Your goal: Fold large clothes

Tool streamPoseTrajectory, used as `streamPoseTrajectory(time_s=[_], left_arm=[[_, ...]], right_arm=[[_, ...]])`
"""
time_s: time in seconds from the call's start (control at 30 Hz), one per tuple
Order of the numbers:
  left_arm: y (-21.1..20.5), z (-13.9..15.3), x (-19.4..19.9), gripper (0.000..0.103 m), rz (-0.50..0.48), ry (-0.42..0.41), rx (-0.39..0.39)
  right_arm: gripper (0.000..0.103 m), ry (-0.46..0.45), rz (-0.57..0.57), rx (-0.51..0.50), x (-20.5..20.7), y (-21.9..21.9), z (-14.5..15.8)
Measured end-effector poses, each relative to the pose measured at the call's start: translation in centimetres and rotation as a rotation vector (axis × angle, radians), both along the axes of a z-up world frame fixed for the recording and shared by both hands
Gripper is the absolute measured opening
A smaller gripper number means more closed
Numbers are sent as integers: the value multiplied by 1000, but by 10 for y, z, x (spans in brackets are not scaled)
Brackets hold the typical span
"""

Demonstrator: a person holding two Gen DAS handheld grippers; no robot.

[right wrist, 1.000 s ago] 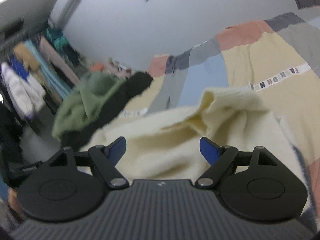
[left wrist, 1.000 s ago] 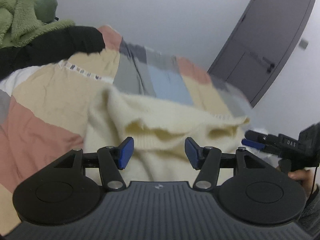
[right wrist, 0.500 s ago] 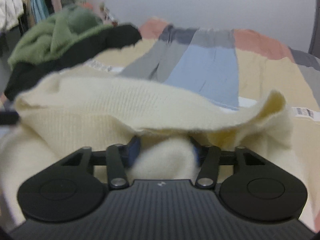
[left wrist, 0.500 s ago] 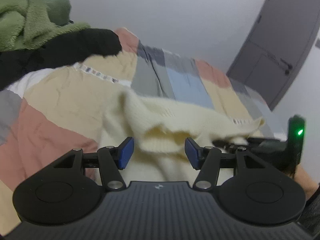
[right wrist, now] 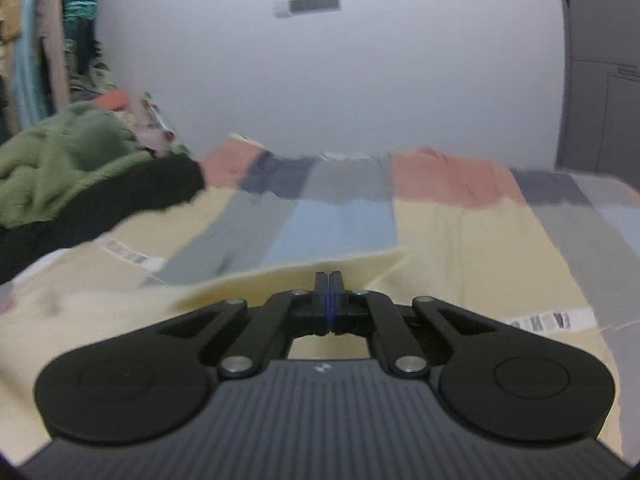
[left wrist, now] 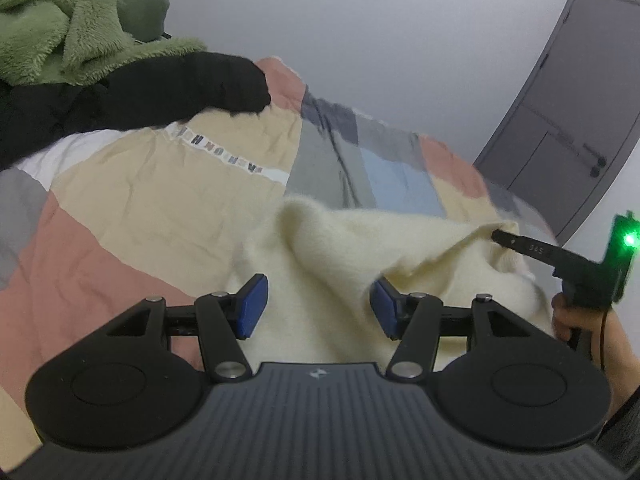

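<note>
Both tongs are at the cream sweater (left wrist: 340,264), which lies rumpled on the near part of a patchwork bedspread (left wrist: 168,200) of peach, beige, grey and blue blocks. Seen from the left wrist, the left gripper (left wrist: 318,308) has its blue pads spread apart over the sweater's near portion, with the knit lying below and between them but neither pad pressing on it. To the right in that view, the right gripper (left wrist: 498,235) has its black tips pressed together on a raised edge of the sweater, lifting that edge into a ridge; a green light glows on its body, and the hand (left wrist: 576,320) holding it shows beneath. From the right wrist, the right gripper (right wrist: 329,280) shows its two fingers closed flat against each other, a thin blue line between them, with the pale yellow cloth edge stretching away to the left from the tips.

At the far left of the bed a fluffy green garment (left wrist: 60,28) is heaped on a black garment (left wrist: 140,96). A grey door (left wrist: 560,128) stands at the far right against the pale wall.
</note>
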State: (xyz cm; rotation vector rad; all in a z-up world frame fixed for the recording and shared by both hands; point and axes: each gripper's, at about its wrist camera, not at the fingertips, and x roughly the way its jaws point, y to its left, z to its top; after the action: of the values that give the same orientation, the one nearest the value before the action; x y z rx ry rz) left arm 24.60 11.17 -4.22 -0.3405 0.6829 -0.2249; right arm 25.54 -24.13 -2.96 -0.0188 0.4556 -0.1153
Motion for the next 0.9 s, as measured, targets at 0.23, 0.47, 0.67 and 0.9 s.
streamPoseTrajectory(time_s=[0.23, 0.47, 0.67, 0.9], left_arm=[[-3, -15, 15, 62, 25, 30, 54], [5, -12, 12, 62, 69, 35, 26], [8, -1, 0, 62, 70, 34, -12], [24, 5, -12, 62, 60, 17, -104]], right_arm=[[2, 110, -46, 176, 14, -42, -44], [8, 83, -18, 263, 1, -49, -35], [54, 55, 42, 273, -21, -40, -12], [75, 65, 265, 225, -31, 17, 18]])
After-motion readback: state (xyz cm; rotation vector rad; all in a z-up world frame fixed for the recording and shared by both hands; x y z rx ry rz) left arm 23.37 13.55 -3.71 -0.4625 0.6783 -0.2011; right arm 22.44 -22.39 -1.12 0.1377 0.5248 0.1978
